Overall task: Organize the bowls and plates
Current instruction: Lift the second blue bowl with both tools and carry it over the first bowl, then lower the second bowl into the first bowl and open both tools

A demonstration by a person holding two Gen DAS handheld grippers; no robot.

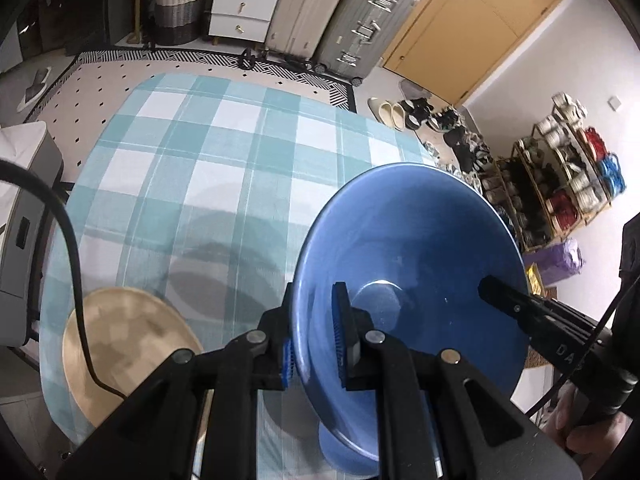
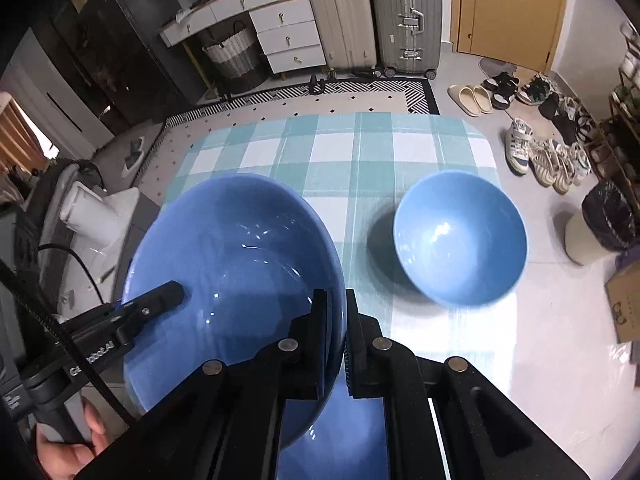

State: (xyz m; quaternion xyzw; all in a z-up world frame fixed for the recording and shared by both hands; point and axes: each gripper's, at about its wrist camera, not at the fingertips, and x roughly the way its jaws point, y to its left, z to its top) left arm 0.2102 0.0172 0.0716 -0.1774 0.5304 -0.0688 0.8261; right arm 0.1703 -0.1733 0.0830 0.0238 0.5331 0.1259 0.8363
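Gripping opposite rims, the left claw (image 1: 314, 350) and right claw (image 2: 338, 344) are holding the large blue bowl (image 1: 412, 248) above the worktop (image 1: 224, 152); the smaller blue bowl (image 2: 460, 238) and tan plate (image 1: 120, 344) are waiting unsorted.

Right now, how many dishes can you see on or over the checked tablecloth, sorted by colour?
Blue: 3, the large bowl pinched by both grippers, a smaller bowl on the cloth, and a blue dish partly hidden beneath the large bowl.
Tan: 1, a plate.
Total: 4
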